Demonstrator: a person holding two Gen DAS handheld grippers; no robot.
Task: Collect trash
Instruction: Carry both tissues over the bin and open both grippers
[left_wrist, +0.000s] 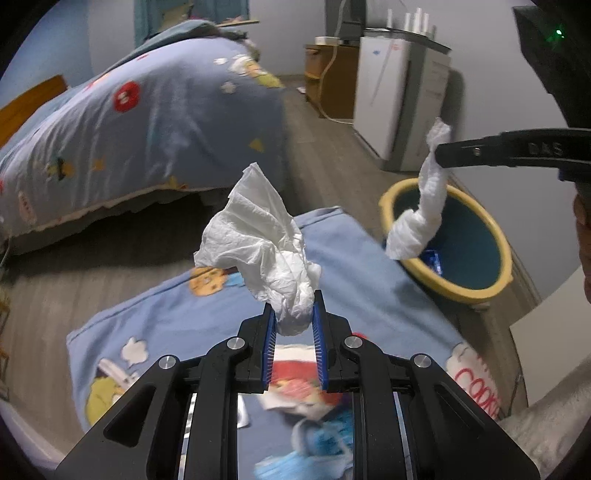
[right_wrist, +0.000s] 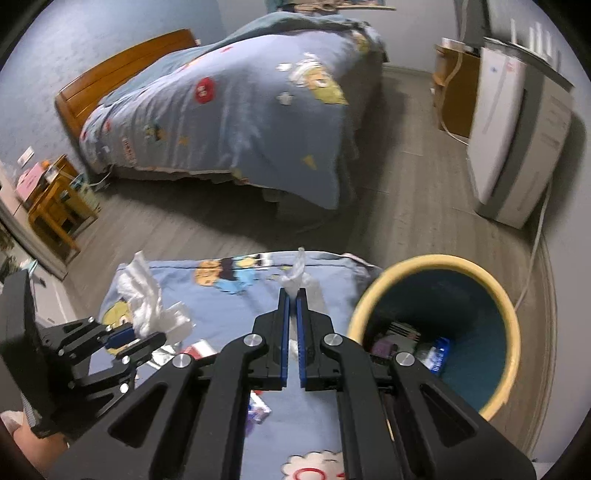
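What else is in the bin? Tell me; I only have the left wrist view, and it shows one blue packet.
Observer: The right wrist view looks down into the bin. A purple item and a striped packet lie beside the blue packet.
Operator: Confirm the right gripper's grip. I only see it side-on.
Observer: The right gripper has its blue pads nearly together on the twisted tissue, which pokes up past the tips.
Operator: Report what stands left of the bed.
Observer: A wooden nightstand, with something pink by it.
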